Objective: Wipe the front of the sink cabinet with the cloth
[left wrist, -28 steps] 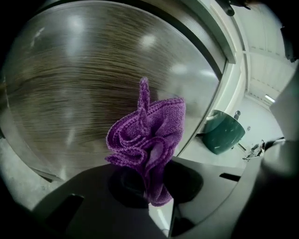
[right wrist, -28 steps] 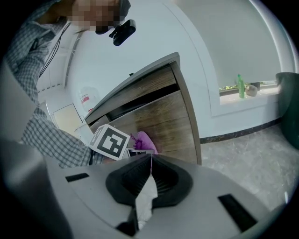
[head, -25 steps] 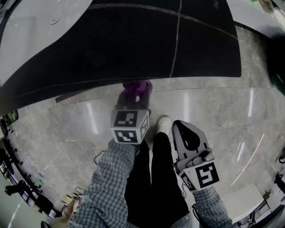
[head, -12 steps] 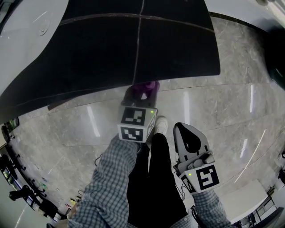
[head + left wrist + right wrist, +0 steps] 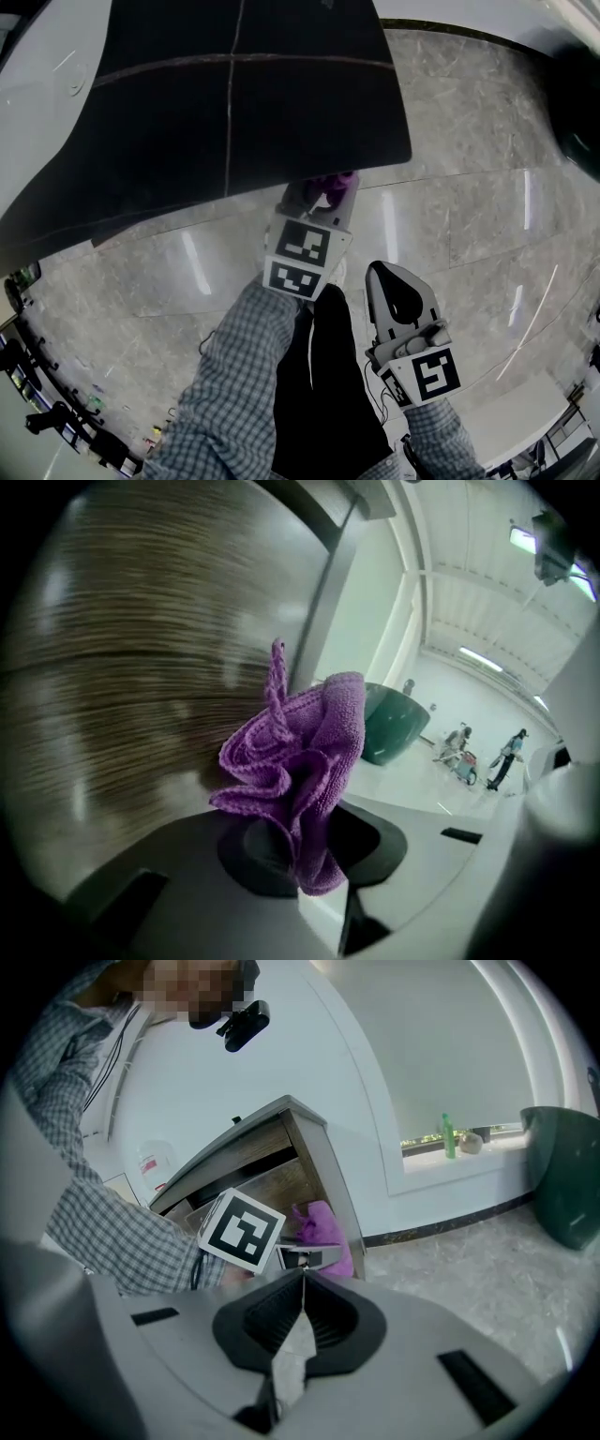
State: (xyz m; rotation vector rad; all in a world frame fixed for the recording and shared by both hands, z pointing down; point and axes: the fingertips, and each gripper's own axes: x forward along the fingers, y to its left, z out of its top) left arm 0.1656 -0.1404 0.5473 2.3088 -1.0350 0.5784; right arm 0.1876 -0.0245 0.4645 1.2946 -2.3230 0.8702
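Note:
A bunched purple cloth sticks out of my left gripper, which is shut on it. In the head view the cloth sits at the lower right edge of the dark sink cabinet front, with my left gripper just below it. The left gripper view shows the wood-grain cabinet front right beside the cloth. My right gripper is shut with nothing in it, held low by the person's leg; its view shows the cloth against the cabinet corner.
Glossy marble floor spreads to the right of the cabinet. A dark green bin stands further off on the floor. The white countertop curves over the cabinet at the left. The person's dark trouser legs stand below.
The cabinet has slid left in the head view, and my left gripper with the cloth has moved right along its front to the right edge. The right gripper has stayed put.

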